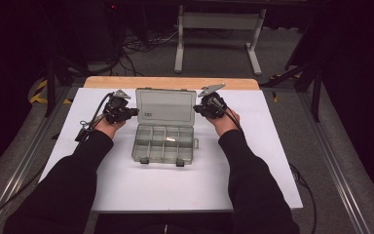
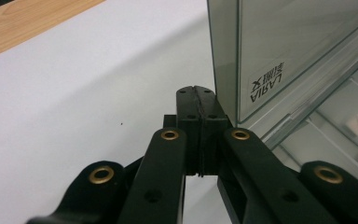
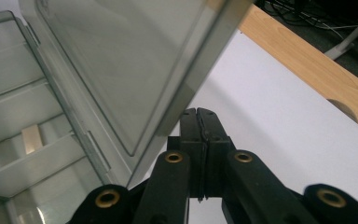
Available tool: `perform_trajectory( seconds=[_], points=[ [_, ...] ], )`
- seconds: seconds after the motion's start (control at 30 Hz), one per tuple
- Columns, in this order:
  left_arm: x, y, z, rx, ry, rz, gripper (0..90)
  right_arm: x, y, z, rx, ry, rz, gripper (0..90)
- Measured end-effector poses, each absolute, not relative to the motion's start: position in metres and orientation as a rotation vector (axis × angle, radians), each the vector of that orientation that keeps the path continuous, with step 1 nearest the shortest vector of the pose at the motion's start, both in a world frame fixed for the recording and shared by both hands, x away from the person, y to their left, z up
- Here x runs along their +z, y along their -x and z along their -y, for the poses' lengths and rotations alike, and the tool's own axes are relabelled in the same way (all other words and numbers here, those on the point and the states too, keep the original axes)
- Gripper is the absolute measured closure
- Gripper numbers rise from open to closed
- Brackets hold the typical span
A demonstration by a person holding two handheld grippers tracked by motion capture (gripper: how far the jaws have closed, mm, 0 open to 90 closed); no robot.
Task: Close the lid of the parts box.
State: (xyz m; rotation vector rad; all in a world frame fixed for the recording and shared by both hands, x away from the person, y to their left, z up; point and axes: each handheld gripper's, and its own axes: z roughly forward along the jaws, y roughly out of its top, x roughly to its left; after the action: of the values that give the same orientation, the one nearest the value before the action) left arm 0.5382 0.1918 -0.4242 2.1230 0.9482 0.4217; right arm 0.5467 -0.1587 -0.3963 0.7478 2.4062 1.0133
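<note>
A clear plastic compartment box (image 1: 163,145) lies open mid-table, its lid (image 1: 165,105) standing upright at the back. My left gripper (image 1: 130,113) is shut and empty, its tips (image 2: 196,91) right beside the lid's left edge (image 2: 223,60); whether they touch it I cannot tell. My right gripper (image 1: 200,108) is also shut with nothing in it, its tips (image 3: 198,112) close under the lid's right edge (image 3: 186,88). A small pale piece (image 3: 31,138) lies in one compartment. The lid carries a label (image 2: 268,81).
The box rests on a white mat (image 1: 126,185) that covers a wooden tabletop (image 1: 170,82). Beyond the table's far edge stand a white table frame (image 1: 214,34) and cables (image 1: 136,46) on the floor. Mat to either side of the box is bare.
</note>
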Motion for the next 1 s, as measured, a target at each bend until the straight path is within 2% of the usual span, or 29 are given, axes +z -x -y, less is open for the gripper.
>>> perform_trajectory(
  seconds=[0.7, 1.0],
  points=[
    [-0.413, -0.524, -0.199, 0.364, -2.126, -0.865, 90.0, -0.381, -0.524, 0.164, 1.078, -0.655, -2.446, 90.0],
    [-0.409, -0.519, -0.201, 0.388, -2.136, -0.835, 90.0, -0.380, -0.517, 0.166, 1.081, -0.618, -2.466, 90.0]
  ],
)
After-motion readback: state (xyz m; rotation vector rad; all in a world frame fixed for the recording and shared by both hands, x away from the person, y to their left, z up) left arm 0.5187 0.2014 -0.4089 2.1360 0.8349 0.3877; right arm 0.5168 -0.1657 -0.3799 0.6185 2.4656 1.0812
